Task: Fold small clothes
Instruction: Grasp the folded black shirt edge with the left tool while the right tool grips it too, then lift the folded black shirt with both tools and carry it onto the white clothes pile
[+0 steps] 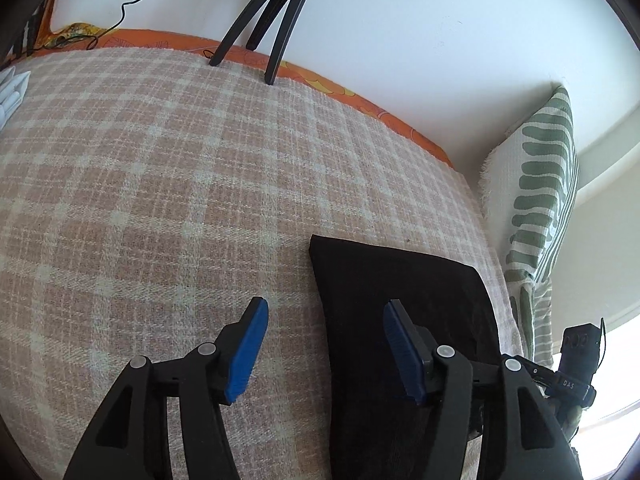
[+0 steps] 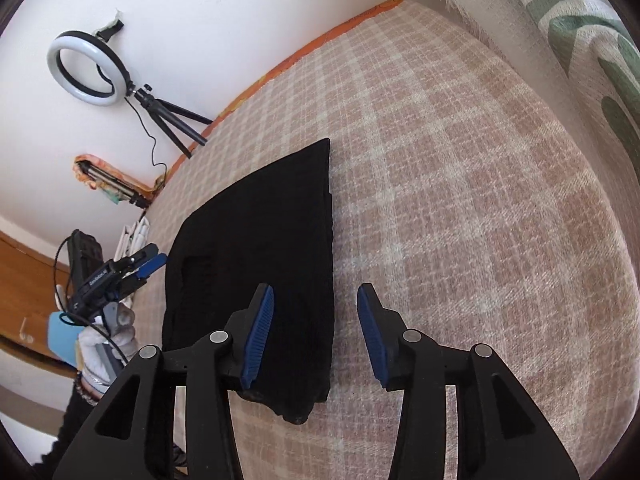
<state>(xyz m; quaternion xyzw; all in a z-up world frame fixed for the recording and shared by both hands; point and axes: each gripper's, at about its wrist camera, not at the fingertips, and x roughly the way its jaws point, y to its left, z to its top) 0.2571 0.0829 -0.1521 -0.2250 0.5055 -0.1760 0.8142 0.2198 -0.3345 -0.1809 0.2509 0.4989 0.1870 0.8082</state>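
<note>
A black garment [image 1: 404, 320] lies folded flat on the pink-and-cream plaid blanket [image 1: 160, 180]. In the right wrist view the garment [image 2: 260, 256] is a long dark panel with a thick bunched end near the camera. My left gripper [image 1: 324, 320] is open and empty, its right finger over the garment's left edge. My right gripper [image 2: 316, 308] is open and empty, straddling the garment's right edge. The left gripper [image 2: 150, 262] also shows at the far left of the right wrist view, held by a gloved hand.
A black tripod [image 1: 276, 20] with a ring light [image 2: 88, 70] stands at the blanket's far edge by the white wall. A green-and-white patterned pillow [image 1: 540, 200] lies at the right. White folded items [image 1: 12, 92] lie at the far left. An orange sheet [image 1: 360, 100] borders the blanket.
</note>
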